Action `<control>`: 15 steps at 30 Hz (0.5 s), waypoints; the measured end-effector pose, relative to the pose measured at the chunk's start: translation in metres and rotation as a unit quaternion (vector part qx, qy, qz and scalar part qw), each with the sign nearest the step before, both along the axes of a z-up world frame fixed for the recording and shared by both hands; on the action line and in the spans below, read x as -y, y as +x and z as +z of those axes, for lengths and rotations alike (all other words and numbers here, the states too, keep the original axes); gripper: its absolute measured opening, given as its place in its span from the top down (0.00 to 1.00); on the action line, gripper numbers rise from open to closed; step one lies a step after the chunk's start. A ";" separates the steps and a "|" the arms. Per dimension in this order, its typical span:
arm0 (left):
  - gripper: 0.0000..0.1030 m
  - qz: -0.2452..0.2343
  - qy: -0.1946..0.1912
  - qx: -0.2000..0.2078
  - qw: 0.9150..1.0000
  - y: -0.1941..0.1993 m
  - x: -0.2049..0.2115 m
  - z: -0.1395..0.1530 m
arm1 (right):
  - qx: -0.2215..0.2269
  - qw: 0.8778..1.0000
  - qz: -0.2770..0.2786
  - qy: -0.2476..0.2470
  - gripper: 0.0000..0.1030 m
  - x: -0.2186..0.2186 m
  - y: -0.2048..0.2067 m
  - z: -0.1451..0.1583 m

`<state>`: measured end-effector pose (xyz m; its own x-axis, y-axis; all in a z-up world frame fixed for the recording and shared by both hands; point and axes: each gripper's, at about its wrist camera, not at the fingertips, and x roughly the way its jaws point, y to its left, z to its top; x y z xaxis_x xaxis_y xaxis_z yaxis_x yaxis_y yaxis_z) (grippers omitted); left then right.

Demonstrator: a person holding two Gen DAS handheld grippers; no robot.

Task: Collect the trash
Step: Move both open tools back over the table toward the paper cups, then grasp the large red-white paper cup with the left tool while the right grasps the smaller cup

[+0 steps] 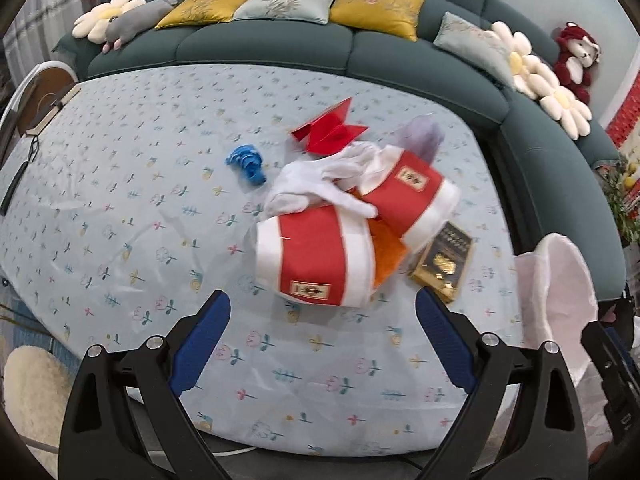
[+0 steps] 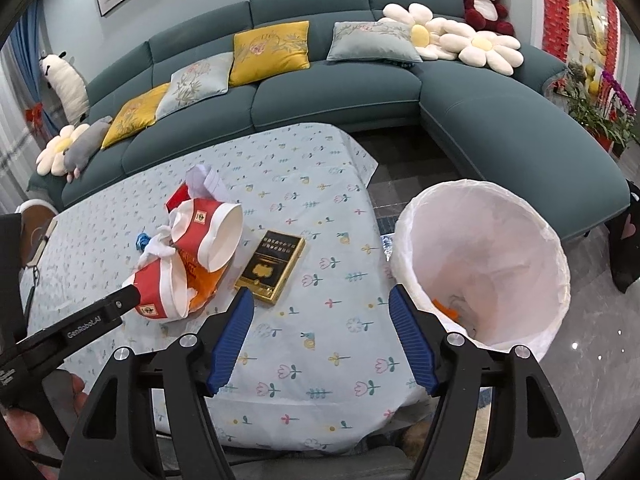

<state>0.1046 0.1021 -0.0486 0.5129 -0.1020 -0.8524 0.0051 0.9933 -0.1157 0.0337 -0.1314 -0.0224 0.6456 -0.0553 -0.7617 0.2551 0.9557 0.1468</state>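
Observation:
A pile of trash lies on the flowered tablecloth (image 1: 120,208): two red-and-white paper cups (image 1: 320,256) on their sides, crumpled white tissue (image 1: 320,184), an orange wrapper (image 1: 386,252), red folded paper (image 1: 328,128), a blue crumpled scrap (image 1: 248,164) and a black-and-gold box (image 1: 444,260). My left gripper (image 1: 323,340) is open just short of the near cup. My right gripper (image 2: 322,336) is open and empty over the table's near edge, between the box (image 2: 272,266) and the white-lined bin (image 2: 484,264). The cups (image 2: 192,256) lie to its left.
A teal sofa (image 2: 340,96) with cushions and plush toys wraps the far side and right of the table. The bin (image 1: 556,300) stands off the table's right edge and holds some scraps. A notebook and pen (image 1: 24,168) lie at the table's left.

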 end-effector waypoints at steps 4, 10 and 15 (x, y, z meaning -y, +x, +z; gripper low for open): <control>0.13 0.003 0.009 -0.013 1.000 0.009 -0.002 -0.012 | -0.007 1.000 0.006 0.005 0.35 -0.005 0.011 -0.007; 0.13 0.001 0.015 -0.027 1.000 0.027 0.005 -0.023 | -0.020 1.000 0.016 0.011 0.35 -0.013 0.032 -0.017; 0.13 -0.009 0.039 -0.044 0.998 0.042 0.013 -0.042 | -0.030 0.999 0.023 0.014 0.35 -0.019 0.047 -0.023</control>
